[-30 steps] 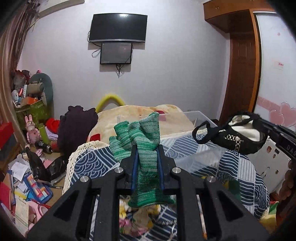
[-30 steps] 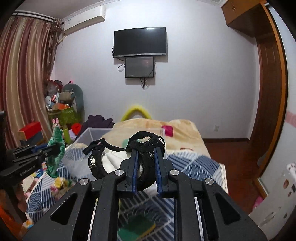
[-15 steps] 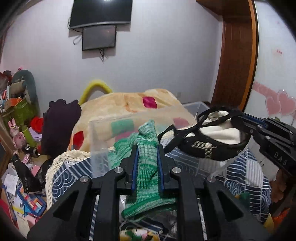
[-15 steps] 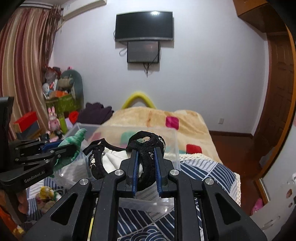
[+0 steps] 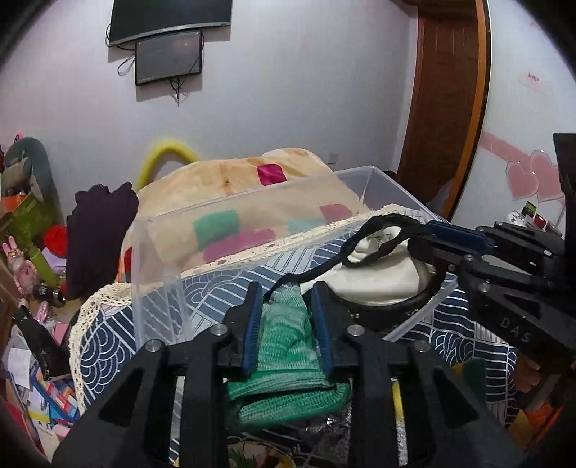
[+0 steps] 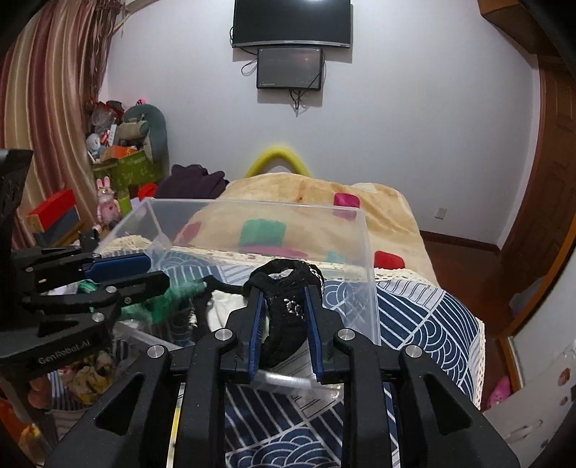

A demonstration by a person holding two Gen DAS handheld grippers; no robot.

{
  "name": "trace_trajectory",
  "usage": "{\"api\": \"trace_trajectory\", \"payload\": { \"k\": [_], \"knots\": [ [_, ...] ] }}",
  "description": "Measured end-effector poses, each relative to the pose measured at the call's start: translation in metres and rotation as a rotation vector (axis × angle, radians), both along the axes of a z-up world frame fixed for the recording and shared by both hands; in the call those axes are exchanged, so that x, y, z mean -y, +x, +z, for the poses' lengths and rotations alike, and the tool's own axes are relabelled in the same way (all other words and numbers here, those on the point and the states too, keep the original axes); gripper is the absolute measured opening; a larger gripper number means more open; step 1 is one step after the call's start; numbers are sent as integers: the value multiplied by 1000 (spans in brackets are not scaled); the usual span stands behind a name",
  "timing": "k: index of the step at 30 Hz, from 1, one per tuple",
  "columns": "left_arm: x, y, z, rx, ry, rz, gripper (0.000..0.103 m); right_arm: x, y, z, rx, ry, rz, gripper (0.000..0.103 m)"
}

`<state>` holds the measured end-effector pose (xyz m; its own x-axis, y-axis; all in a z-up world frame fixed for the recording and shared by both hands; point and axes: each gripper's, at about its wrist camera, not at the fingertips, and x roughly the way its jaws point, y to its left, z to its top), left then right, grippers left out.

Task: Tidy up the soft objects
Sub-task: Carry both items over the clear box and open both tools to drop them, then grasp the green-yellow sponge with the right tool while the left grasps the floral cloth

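A clear plastic bin (image 5: 252,201) stands on the blue patterned bedspread (image 5: 108,345); it also shows in the right wrist view (image 6: 363,252). My left gripper (image 5: 286,306) has widened; the green knit glove (image 5: 288,345) lies loosely between its jaws over the bin's near wall. My right gripper (image 6: 282,306) has also widened around the black-strapped bag (image 6: 284,324), whose white body (image 5: 374,273) sags into the bin. The right gripper shows at the right of the left wrist view (image 5: 432,234), and the left gripper at the left of the right wrist view (image 6: 144,270).
A beige patchwork blanket (image 6: 306,194) covers the far bed. A dark garment (image 5: 97,223), toys and boxes (image 6: 122,169) crowd the left floor. A wooden door (image 5: 446,108) stands at the right. A TV (image 6: 291,21) hangs on the wall.
Both grippers moved forward and down to the bin. Their jaws have spread apart, so the glove and the bag sit loose and slump into the bin.
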<state>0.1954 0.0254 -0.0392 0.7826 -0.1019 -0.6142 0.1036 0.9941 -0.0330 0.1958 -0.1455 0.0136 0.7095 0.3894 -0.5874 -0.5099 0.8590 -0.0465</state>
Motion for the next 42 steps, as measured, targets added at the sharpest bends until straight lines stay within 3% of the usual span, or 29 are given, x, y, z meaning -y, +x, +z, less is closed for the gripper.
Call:
{"api": "trace_trajectory", "payload": {
  "k": [3,9,11,13,17,24,35,42],
  "knots": [
    [-1,-2,6,17,2,5,43,4,-5,6,-1,18,8,26],
    [-10,-23,21,76,2,34,68,12,-19,22,42,51,11,52],
    [-11,-34,26,105,20,58,93,16,-27,28,69,61,6,59],
    [-14,-50,30,149,42,91,103,19,-34,32,82,72,9,66],
    [-17,-73,31,181,81,114,103,27,-52,36,125,73,-2,79],
    [-22,-101,11,157,97,125,103,38,-71,24,110,84,-8,79],
    [-38,-113,-52,-1,45,164,103,52,-83,-30,-27,34,-52,79],
    [-55,-107,-82,-94,-39,210,103,54,-78,-59,-141,41,-29,79]
  ]
}}
